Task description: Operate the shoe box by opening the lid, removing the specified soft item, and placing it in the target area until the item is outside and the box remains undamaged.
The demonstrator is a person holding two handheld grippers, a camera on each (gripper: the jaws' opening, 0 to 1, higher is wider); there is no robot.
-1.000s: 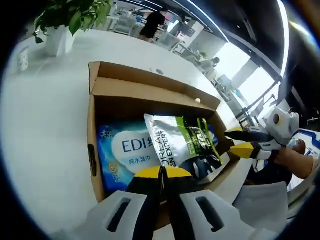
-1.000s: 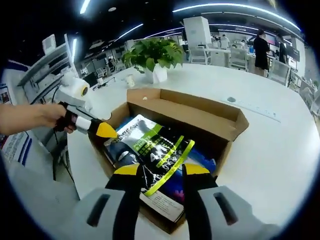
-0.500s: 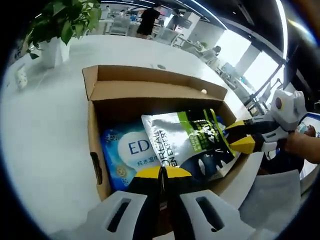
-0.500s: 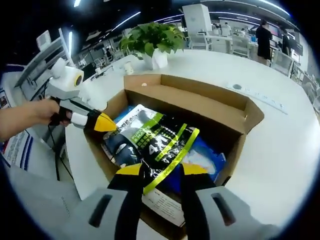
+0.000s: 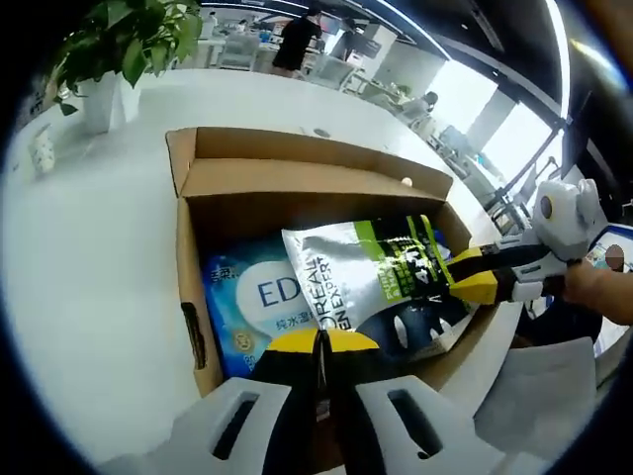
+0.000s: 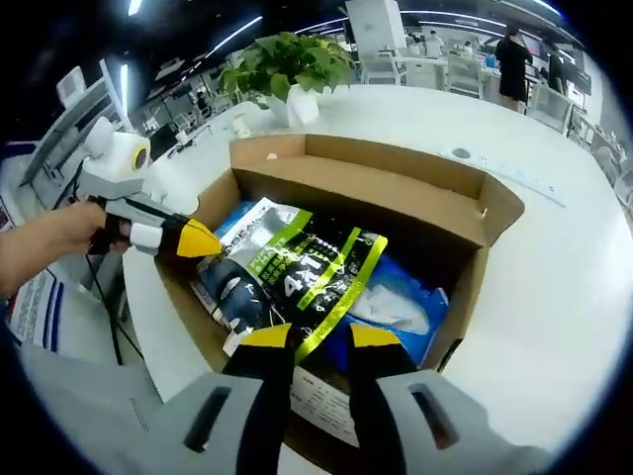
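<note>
At lower centre of the left gripper view, the left gripper (image 5: 318, 341) has its jaws pressed together at the near rim of the open shoe box (image 5: 190, 297). At lower centre of the right gripper view, the right gripper (image 6: 318, 336) pinches the yellow-green edge of the silver and black pouch (image 6: 297, 272) lying mid-frame inside the box over a blue wet-wipes pack (image 5: 252, 297). A potted plant (image 6: 282, 67) stands on the white table (image 6: 554, 267) at upper centre.

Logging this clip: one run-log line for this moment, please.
box: lid open | silver-green pouch: inside, atop blue wipes pack | right gripper: jaws at pouch | left gripper: shut
</note>
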